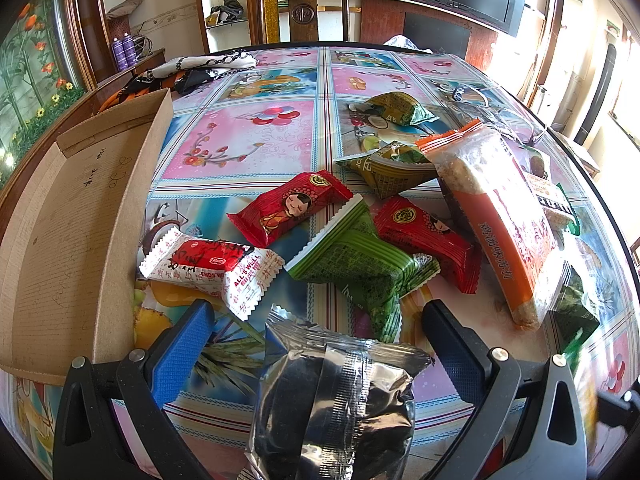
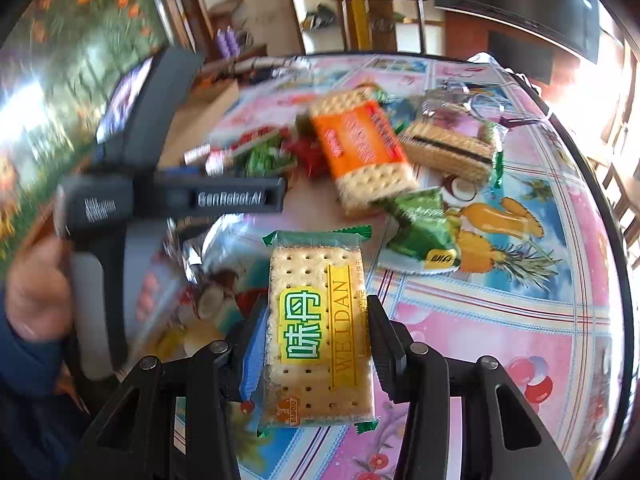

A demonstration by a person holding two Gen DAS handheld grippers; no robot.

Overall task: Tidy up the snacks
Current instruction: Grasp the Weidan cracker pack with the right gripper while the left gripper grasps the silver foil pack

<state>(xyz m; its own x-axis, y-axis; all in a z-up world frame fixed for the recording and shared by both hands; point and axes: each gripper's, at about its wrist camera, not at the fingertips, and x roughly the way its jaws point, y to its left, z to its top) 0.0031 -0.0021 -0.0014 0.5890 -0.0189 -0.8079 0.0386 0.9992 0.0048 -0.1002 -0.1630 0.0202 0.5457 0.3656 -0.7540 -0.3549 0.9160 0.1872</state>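
My right gripper point(image 2: 316, 308) is shut on a clear packet of square crackers point(image 2: 316, 340) with a green and yellow label, pads against both long sides, above the table. My left gripper point(image 1: 316, 308) stands open low over the table; a silver foil packet point(image 1: 332, 392) lies between its wide-apart fingers point(image 1: 180, 352) without being pinched. Beyond it lie two red packets point(image 1: 288, 206), a green one point(image 1: 356, 264), a white-and-red one point(image 1: 212, 264) and a long orange cracker pack point(image 1: 500, 220). An open cardboard box point(image 1: 80, 220) lies to the left.
Two olive-green packets point(image 1: 396, 110) and a wafer pack point(image 2: 448, 148) lie further back. A patterned cloth point(image 1: 208, 68) sits at the table's far left, a wooden chair point(image 1: 304, 8) behind the round table edge point(image 1: 592, 184). A person's hand point(image 2: 36, 300) holds the left gripper.
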